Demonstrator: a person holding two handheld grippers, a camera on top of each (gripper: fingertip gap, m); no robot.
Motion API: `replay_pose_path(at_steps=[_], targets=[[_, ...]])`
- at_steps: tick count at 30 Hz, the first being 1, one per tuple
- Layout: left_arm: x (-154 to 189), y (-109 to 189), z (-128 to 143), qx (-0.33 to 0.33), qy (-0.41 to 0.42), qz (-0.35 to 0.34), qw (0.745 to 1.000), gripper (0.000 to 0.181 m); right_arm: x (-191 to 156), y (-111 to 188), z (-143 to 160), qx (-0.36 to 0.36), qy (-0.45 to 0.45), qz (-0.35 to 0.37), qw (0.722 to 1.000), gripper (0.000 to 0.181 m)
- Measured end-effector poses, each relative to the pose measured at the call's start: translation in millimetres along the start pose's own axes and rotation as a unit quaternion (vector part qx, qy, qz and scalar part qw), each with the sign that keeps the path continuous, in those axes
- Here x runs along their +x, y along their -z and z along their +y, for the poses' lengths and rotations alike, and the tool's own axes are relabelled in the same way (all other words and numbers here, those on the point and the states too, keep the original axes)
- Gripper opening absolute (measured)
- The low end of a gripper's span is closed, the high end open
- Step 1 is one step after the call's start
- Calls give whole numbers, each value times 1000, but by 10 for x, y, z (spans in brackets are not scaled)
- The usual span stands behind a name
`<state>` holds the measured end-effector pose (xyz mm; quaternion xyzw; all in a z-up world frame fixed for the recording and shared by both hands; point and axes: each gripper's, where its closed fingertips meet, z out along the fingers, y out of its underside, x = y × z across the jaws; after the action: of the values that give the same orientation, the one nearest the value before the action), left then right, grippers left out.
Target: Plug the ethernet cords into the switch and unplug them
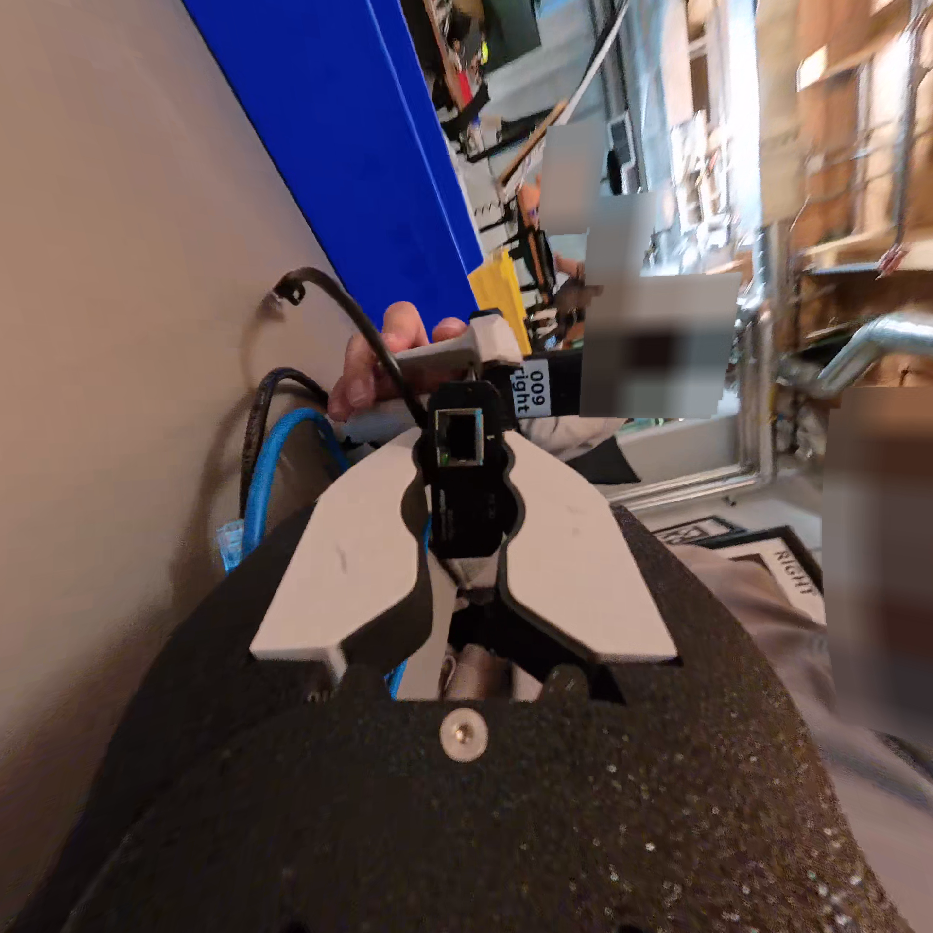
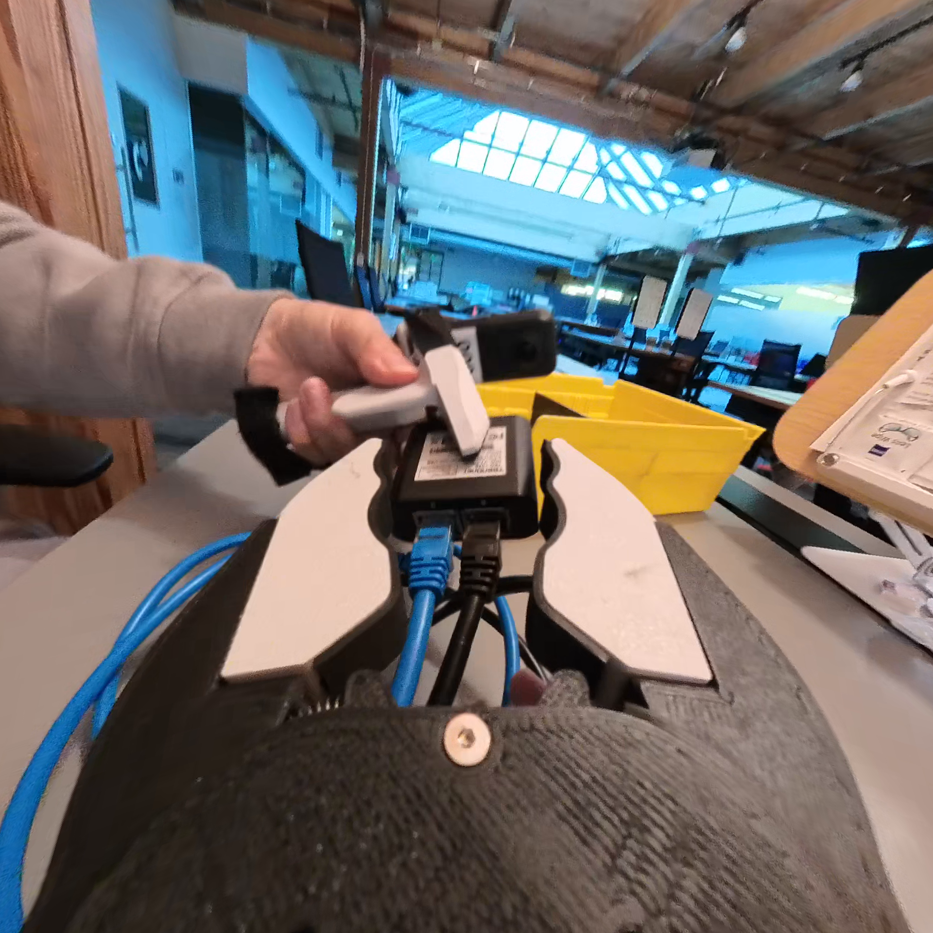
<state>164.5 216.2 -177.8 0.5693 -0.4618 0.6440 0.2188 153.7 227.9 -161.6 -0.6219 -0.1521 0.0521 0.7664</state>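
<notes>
Left tongs (image 1: 462,454) clamp the black switch (image 1: 462,484) at frame centre; right tongs (image 2: 467,484) gape around it without touching, blue cord (image 2: 421,606) and black cord (image 2: 467,616) plugged in, above the tabletop (image 2: 166,500)

Both cameras sit close behind their own fingers. The left wrist view is rolled sideways, facing the switch's (image 1: 462,474) single-port end. The right wrist view is upright and level, facing the switch's (image 2: 467,472) two-port end from the opposite side. They share only the switch.
</notes>
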Motion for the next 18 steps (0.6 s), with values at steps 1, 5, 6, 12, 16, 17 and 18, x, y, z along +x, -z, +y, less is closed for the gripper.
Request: replay_pose_path(at_steps=[1,5,6,12,16,17,18], targets=[[-6,-12,3,8,6,4,1000,23,8,15,-18,8,1,3,1000,56],[-44,-1,-40,28,2,-27,999,23,-15,-16,77,-27,65,6,997,55],[-54,-4,-48,34,9,-31,999,23,-4,-21,113,-40,81,14,996,58],[-26,-9,-59,50,19,-9,999,24,54,-39,242,-93,88,29,991,64],[-49,-20,-80,68,34,4,997,23,64,-34,271,-106,79,26,991,61],[-47,-17,-75,67,27,5,997,23,62,-36,276,-110,82,26,990,62],[-40,-12,-66,65,17,3,998,23,54,-38,272,-112,85,25,990,62]])
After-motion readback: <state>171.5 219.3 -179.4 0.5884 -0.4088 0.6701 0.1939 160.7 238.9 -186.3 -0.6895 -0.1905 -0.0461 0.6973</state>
